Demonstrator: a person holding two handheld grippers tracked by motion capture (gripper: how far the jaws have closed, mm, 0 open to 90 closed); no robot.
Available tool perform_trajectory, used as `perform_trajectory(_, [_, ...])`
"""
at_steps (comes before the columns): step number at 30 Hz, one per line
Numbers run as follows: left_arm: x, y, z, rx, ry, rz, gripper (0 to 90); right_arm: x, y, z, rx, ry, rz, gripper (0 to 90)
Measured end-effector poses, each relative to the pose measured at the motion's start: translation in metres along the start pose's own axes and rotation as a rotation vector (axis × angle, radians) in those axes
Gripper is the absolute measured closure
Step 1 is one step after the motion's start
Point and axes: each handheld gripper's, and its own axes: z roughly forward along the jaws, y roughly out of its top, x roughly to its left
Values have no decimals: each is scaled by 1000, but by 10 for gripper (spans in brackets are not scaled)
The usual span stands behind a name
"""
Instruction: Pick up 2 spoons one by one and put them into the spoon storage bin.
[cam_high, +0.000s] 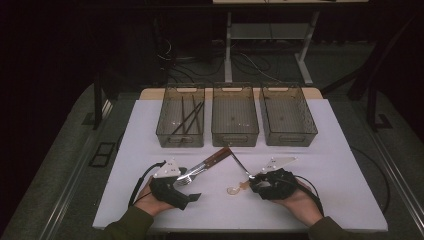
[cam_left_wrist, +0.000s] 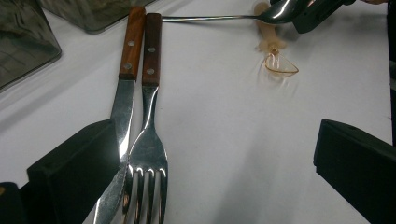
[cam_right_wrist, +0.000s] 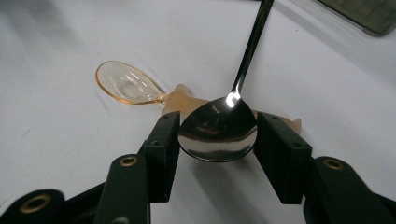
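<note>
A knife (cam_left_wrist: 122, 112) and a fork (cam_left_wrist: 149, 154) with wooden handles lie side by side on the white table (cam_high: 325, 170). Their metal ends reach between the wide-apart jaws of my left gripper (cam_left_wrist: 210, 186), which is open and touches neither pad to them. In the high view this pair (cam_high: 210, 161) points away from the left gripper (cam_high: 189, 186). My right gripper (cam_right_wrist: 219, 119) has its pads against both edges of a metal spoon's bowl (cam_right_wrist: 217, 135). A small amber plastic spoon (cam_right_wrist: 123, 84) lies partly under that bowl, just left of the right gripper (cam_high: 255, 179).
Three see-through bins stand in a row at the back of the table: the left bin (cam_high: 165, 131) holds dark chopsticks (cam_high: 189, 117); the middle bin (cam_high: 235, 132) and the right bin (cam_high: 287, 135) look bare. The table's front edge is close to both hands.
</note>
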Motion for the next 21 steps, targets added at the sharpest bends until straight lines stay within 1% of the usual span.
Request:
perform_trajectory(5, [0,0,0,-2,0,-7,0,-2,0,-1,-3,0,10,516])
perform_trajectory(9, [0,0,0,-2,0,0,0,-5,0,-2,-9,8,27,521])
perform_trajectory(15, [0,0,0,-2,1,0,0,-6,0,-4,-18,0,26,534])
perform_trajectory(21, [0,0,0,-3,0,-1,0,-8,0,-7,-28,5,27,549])
